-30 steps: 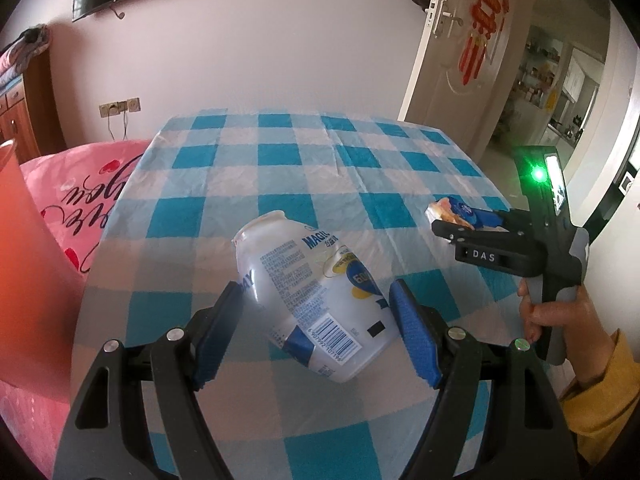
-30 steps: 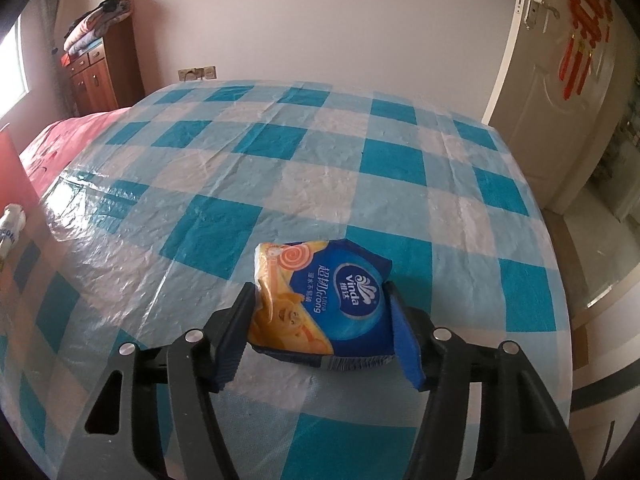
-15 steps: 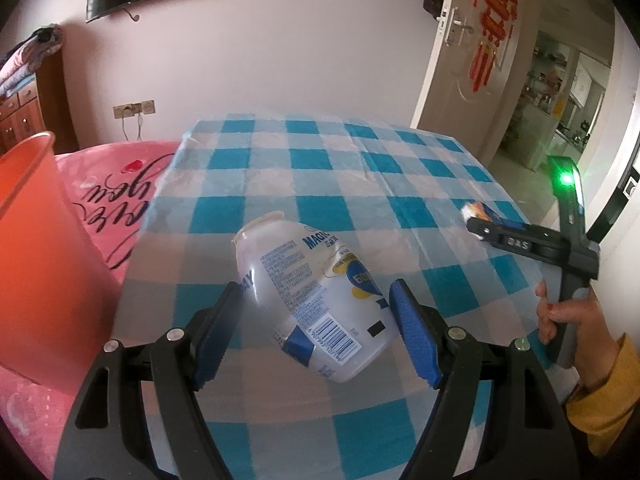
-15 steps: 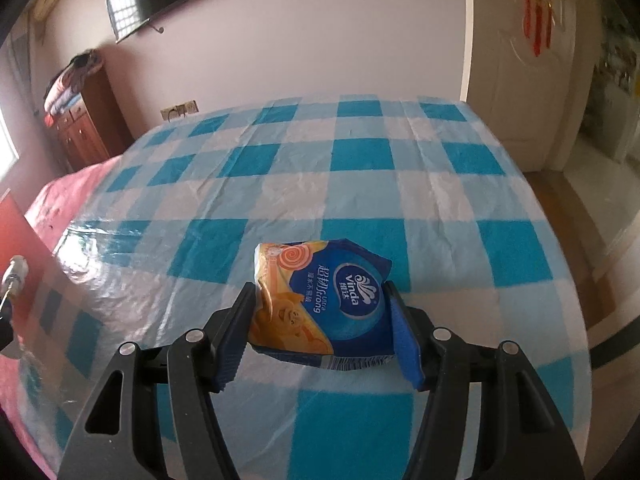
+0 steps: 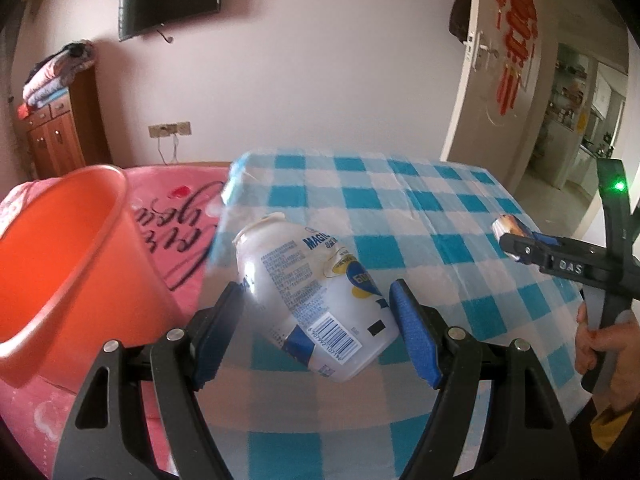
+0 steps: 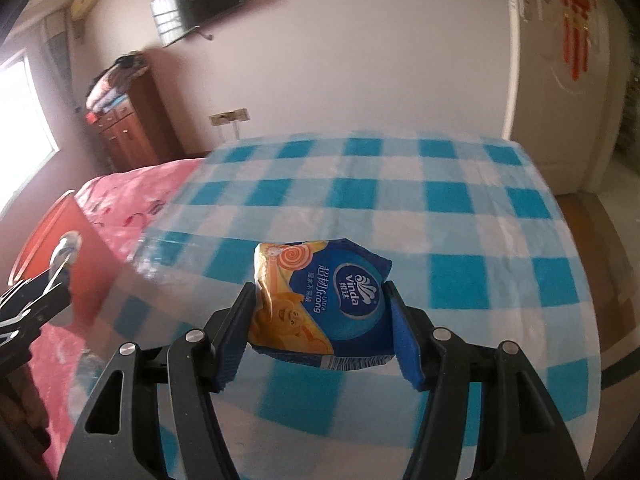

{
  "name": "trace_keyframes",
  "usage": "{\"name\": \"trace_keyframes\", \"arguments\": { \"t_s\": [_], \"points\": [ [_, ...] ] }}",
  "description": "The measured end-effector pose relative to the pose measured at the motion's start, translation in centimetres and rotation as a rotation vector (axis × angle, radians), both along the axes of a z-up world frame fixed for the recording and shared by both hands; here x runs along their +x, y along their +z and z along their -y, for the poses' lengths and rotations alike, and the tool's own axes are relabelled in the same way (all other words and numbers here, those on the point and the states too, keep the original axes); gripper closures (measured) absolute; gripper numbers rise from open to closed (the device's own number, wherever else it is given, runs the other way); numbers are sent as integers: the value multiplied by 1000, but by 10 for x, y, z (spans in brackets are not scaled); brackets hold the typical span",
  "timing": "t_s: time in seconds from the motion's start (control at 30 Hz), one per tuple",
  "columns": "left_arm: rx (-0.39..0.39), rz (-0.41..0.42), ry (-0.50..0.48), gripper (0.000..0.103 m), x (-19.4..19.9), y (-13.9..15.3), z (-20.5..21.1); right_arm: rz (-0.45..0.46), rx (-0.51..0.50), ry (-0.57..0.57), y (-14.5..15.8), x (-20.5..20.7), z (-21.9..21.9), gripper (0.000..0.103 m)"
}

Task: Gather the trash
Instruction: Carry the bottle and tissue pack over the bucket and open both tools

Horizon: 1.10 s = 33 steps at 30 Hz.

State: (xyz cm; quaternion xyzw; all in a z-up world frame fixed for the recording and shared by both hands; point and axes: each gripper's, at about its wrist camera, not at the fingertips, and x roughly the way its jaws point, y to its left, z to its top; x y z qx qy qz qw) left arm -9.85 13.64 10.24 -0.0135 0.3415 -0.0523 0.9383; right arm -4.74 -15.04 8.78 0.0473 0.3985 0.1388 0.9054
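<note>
Left gripper [image 5: 316, 312] clamped on white plastic bottle with blue label [image 5: 316, 288], tilted, above blue-white checked surface [image 5: 400, 200], beside orange plastic bucket [image 5: 60, 248]. Right gripper [image 6: 320, 328] clamped on blue-orange tissue pack [image 6: 320, 300], above same surface [image 6: 440, 200].

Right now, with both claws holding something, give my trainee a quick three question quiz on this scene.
1. True or false: the left claw grips a white bottle.
2. What does the right claw hold? A) tissue pack B) spoon C) cup
3. Fill in: the orange bin sits to the ____ of the bottle in the left wrist view.

Key: 1 true. 2 A, the tissue pack. 3 left.
</note>
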Motion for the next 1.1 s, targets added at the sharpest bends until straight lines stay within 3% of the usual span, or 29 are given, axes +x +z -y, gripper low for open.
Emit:
{"name": "trace_keyframes", "arguments": {
  "t_s": [0.63,1.1],
  "points": [
    [34,144,172,27,-26,60,-79,21,123,290,68,-3,-123,40],
    [37,171,325,28,-27,69,-145,43,190,498,109,4,-223,40]
  ]
}}
